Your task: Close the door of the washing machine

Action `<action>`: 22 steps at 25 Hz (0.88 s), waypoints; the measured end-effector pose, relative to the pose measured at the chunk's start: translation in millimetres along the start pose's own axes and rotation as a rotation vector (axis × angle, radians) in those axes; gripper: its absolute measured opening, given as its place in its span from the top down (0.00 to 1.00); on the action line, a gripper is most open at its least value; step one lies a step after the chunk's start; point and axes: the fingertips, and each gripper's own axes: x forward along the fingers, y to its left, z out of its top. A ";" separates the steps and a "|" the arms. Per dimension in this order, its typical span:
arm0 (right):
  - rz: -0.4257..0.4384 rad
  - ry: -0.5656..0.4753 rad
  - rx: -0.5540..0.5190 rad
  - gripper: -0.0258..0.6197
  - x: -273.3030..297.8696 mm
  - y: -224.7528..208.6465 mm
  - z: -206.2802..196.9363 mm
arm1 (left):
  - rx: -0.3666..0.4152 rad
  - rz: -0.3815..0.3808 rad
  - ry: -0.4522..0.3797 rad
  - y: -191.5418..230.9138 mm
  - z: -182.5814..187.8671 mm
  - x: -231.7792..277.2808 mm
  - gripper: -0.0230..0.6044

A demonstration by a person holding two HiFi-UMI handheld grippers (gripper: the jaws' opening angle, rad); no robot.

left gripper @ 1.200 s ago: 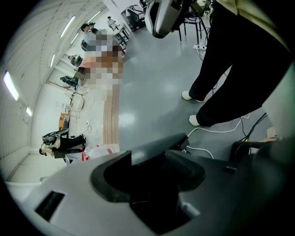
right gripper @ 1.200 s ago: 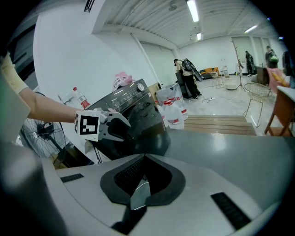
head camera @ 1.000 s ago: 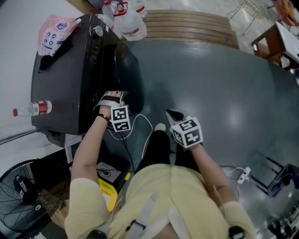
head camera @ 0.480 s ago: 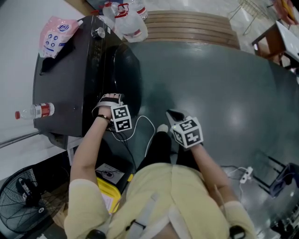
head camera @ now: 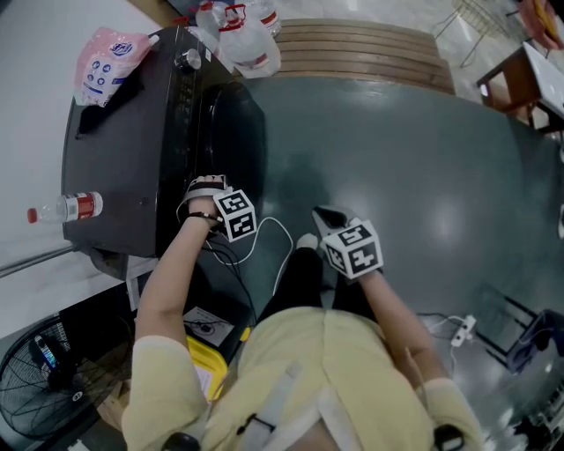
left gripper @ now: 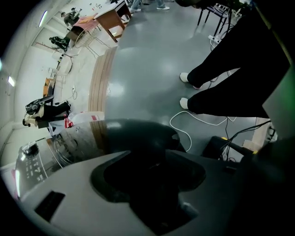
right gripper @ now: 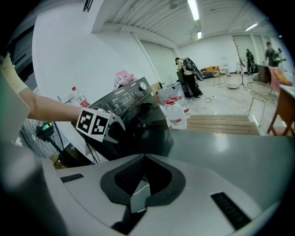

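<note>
Ceiling strip lights (right gripper: 192, 10) glare white; the grey floor (head camera: 414, 176) carries a soft sheen. My gripper views bend and blacken at the rims; the washing machine door (left gripper: 138, 133) up close is dark, blurred.

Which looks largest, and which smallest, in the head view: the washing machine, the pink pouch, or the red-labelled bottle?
1. washing machine, by far the largest
2. pink pouch
3. red-labelled bottle, about as long as the pouch but much thinner
</note>
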 end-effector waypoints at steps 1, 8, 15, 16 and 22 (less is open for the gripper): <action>0.000 0.001 0.001 0.95 0.1 -0.6 -0.4 | -0.005 -0.006 0.010 -0.3 -0.2 1.4 0.59; -0.009 0.003 0.013 0.95 -1.8 -8.7 1.2 | 0.000 -0.027 0.023 1.3 1.9 7.0 0.59; -0.015 0.000 0.019 0.95 -5.1 -12.8 1.4 | -0.019 -0.027 -0.011 0.9 3.3 4.1 0.59; -0.015 0.000 0.018 0.95 -5.1 -12.7 1.5 | -0.021 -0.025 -0.017 0.9 3.2 3.5 0.59; -0.011 0.001 0.011 0.95 -4.3 -11.0 2.3 | -0.074 -0.041 -0.063 -2.1 2.5 -2.3 0.59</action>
